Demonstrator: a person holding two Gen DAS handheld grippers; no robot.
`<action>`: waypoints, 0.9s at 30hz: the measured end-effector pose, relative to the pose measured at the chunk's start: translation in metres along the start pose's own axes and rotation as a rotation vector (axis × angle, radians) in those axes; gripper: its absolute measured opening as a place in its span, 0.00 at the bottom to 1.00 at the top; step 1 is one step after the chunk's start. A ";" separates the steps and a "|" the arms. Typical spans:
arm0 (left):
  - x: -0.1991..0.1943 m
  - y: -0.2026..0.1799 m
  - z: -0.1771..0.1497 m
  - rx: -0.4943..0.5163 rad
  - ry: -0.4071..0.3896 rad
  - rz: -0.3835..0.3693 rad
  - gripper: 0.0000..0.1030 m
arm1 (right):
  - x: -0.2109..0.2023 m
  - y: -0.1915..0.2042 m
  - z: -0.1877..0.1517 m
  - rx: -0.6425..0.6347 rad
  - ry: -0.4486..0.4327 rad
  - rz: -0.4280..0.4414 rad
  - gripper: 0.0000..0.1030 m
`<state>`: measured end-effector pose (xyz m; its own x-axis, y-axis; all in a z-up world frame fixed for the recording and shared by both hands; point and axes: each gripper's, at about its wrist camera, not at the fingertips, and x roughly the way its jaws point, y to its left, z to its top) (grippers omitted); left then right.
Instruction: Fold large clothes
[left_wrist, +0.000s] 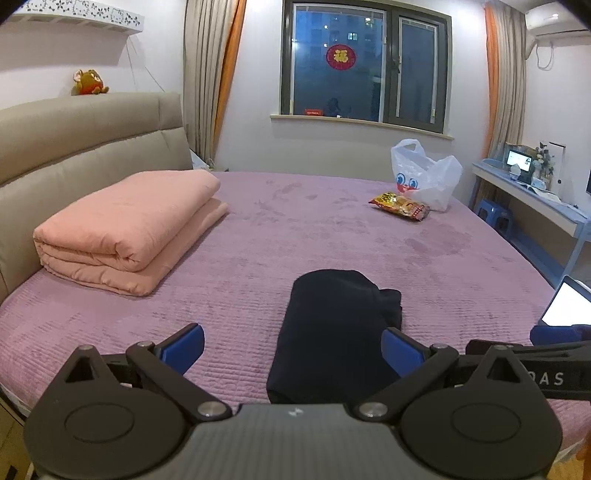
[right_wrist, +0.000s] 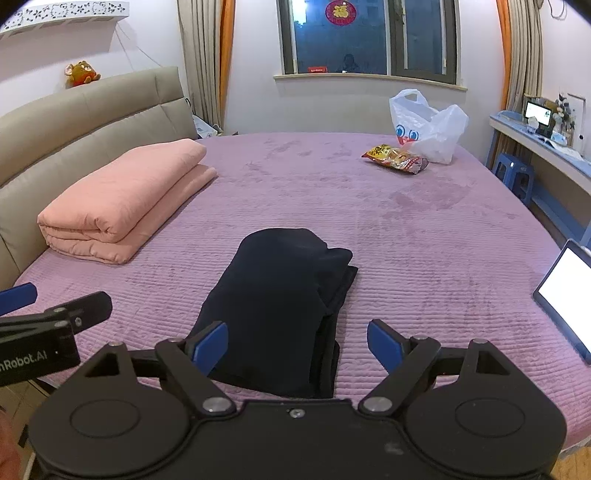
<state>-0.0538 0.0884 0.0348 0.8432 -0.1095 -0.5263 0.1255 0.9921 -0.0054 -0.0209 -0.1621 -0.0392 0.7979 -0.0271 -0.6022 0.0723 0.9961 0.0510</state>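
A dark navy garment lies folded into a narrow stack on the purple bed cover, near the front edge. It also shows in the right wrist view. My left gripper is open and empty, its blue pads either side of the garment's near end, above it. My right gripper is open and empty over the garment's near end. Each gripper shows at the edge of the other's view.
A folded pink quilt lies at the left by the beige headboard. A snack packet and a white plastic bag sit at the far right. A lit laptop sits on the right edge. A desk stands beyond.
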 end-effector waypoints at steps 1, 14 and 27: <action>0.000 0.000 0.000 -0.001 0.002 -0.002 1.00 | 0.000 0.002 0.000 -0.005 -0.002 -0.006 0.96; 0.000 0.000 0.001 -0.010 -0.001 0.013 1.00 | -0.001 -0.002 0.000 -0.001 0.010 0.001 0.96; -0.001 0.001 0.001 0.005 -0.010 0.025 1.00 | -0.001 -0.009 0.001 -0.002 0.019 0.020 0.96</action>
<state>-0.0540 0.0893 0.0359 0.8511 -0.0856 -0.5180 0.1072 0.9942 0.0119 -0.0218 -0.1707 -0.0388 0.7879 -0.0056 -0.6157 0.0553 0.9966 0.0617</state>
